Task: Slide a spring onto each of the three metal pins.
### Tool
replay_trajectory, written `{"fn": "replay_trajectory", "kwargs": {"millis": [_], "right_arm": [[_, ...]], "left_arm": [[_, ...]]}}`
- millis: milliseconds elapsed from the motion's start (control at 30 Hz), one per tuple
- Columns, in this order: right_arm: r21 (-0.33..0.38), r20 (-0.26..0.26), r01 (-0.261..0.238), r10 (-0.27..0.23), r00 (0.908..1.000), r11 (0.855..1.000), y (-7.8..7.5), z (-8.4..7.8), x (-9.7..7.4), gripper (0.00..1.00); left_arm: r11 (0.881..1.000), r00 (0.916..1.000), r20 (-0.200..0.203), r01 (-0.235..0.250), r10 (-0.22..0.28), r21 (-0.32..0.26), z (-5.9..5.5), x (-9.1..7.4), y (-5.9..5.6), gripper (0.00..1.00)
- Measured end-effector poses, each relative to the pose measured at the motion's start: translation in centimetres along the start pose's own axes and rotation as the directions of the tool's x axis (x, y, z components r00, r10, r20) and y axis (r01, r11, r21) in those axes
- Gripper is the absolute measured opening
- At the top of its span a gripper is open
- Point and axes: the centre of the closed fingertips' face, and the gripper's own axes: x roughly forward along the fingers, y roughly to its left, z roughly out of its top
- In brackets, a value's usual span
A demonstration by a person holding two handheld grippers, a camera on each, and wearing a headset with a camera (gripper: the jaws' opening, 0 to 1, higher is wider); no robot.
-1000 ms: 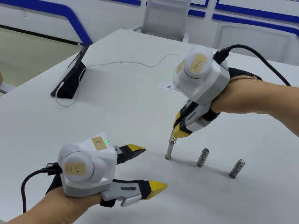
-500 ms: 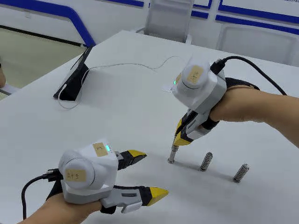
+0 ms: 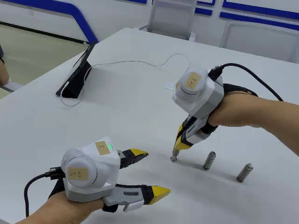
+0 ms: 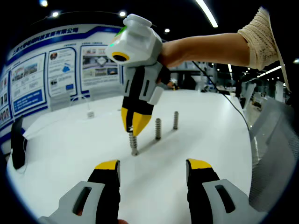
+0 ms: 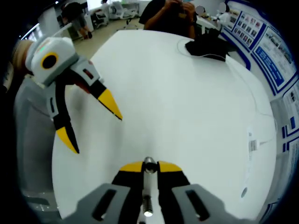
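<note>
Three metal pins stand in a row on the white table. The middle pin and the right pin each wear a spring. My right gripper points down over the left pin, shut on the spring that sits on it. In the right gripper view the pin's top pokes up between the yellow tips. In the left gripper view the same row of pins stands under the right gripper. My left gripper rests open and holds nothing, low at the near left, its jaws aimed at the pins.
A black tablet on a stand with a thin white cable sits at the table's far left. A small white tag lies behind the right gripper. A grey chair stands past the far edge. A person sits beyond the table.
The right gripper has come down along the left pin and carried the spring lower, so less bare pin shows. The left gripper has stayed open in place. The head camera shifted slightly.
</note>
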Motion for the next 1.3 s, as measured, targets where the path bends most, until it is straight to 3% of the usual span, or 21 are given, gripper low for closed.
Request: {"fn": "replay_trajectory", "kwargs": {"millis": [700,867,1133,1300], "right_arm": [[0.025,-0.020,-0.008,0.008,0.9998,1.000,-0.2,-0.5,1.6,0.12],[0.023,-0.023,-0.007,0.007,0.9997,1.000,0.0,-0.7,1.6,0.18],[0.042,0.026,0.036,-0.038,0.9990,0.998,-0.1,-1.0,-1.0,0.20],[0.080,0.096,0.080,-0.088,0.9915,0.994,-0.2,-1.4,-3.6,0.21]], "left_arm": [[1.000,1.0000,0.000,-0.006,0.006,-0.003,0.1,0.0,0.2,0.58],[1.000,1.0000,0.001,-0.009,0.009,-0.002,0.3,0.0,0.2,0.58],[1.000,0.9999,0.004,-0.014,0.014,0.005,0.6,-0.1,0.4,0.59],[1.000,0.9998,0.006,-0.019,0.019,0.006,0.7,-0.2,0.5,0.60]]}}
